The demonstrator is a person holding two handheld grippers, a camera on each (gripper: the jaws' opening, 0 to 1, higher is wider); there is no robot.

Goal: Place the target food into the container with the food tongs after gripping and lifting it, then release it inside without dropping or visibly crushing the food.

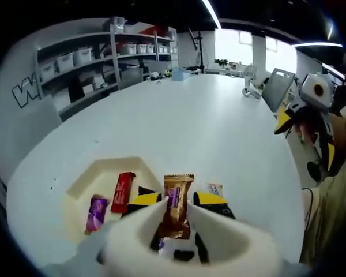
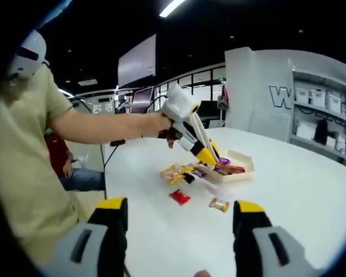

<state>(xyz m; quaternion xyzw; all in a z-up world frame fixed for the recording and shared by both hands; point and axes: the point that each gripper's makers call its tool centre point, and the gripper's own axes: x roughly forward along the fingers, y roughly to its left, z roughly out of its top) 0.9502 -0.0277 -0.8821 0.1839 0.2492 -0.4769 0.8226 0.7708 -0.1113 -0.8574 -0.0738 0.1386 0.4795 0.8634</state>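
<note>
So the left gripper [image 1: 176, 214] has its jaws pinched on a brown snack bar [image 1: 177, 208] with a purple label, holding it upright just above the near edge of the cream tray [image 1: 112, 167]. Inside the tray are a red bar [image 1: 123, 191] and a purple wrapped candy [image 1: 96, 212], lying side by side. Another small packet [image 1: 214, 189] sits just right of the jaws, partly hidden behind them.

From the right gripper view, the right gripper [image 2: 176, 222] is spread wide with nothing in it, hovering over the white counter [image 2: 288, 184]. Loose on the counter near it: a red packet [image 2: 180, 197] and a small gold one [image 2: 219, 204], with a heap of yellow wrappers [image 2: 176, 172] beside the tray.

Background has grey shelving [image 1: 98, 57] with white bins, and big wall lettering starting with "W"; the rest is cut off. Wrapper print is too blurry to read.
</note>
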